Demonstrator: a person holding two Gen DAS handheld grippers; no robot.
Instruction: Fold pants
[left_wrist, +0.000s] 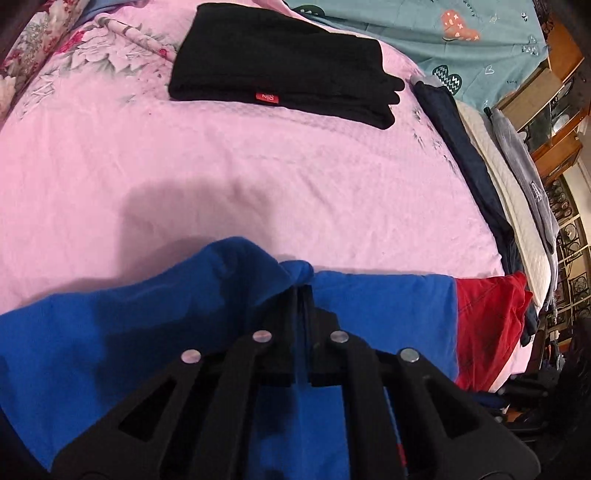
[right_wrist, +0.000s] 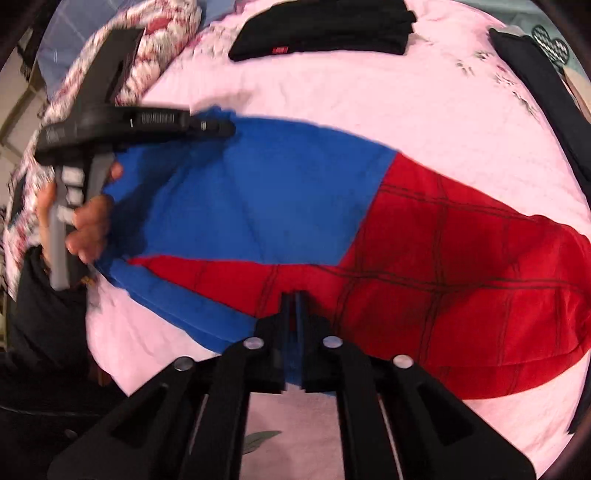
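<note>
We see the blue-and-red pants (right_wrist: 295, 206), red part grid-lined, spread on the pink bedspread (right_wrist: 332, 96); left gripper (left_wrist: 303, 286) and right gripper (right_wrist: 294, 314) each clamp blue fabric.

The pants (right_wrist: 295, 206) lie spread crosswise on the bedspread (left_wrist: 221, 166), nearest the person. Beyond them, well apart, a folded garment (left_wrist: 280, 62) rests on the same bedspread. Right of it, a row of folded clothes (left_wrist: 461, 147) runs along the bed's edge (one overlapping the next). A rumpled quilt (right_wrist: 155, 48) sits far left.
</note>
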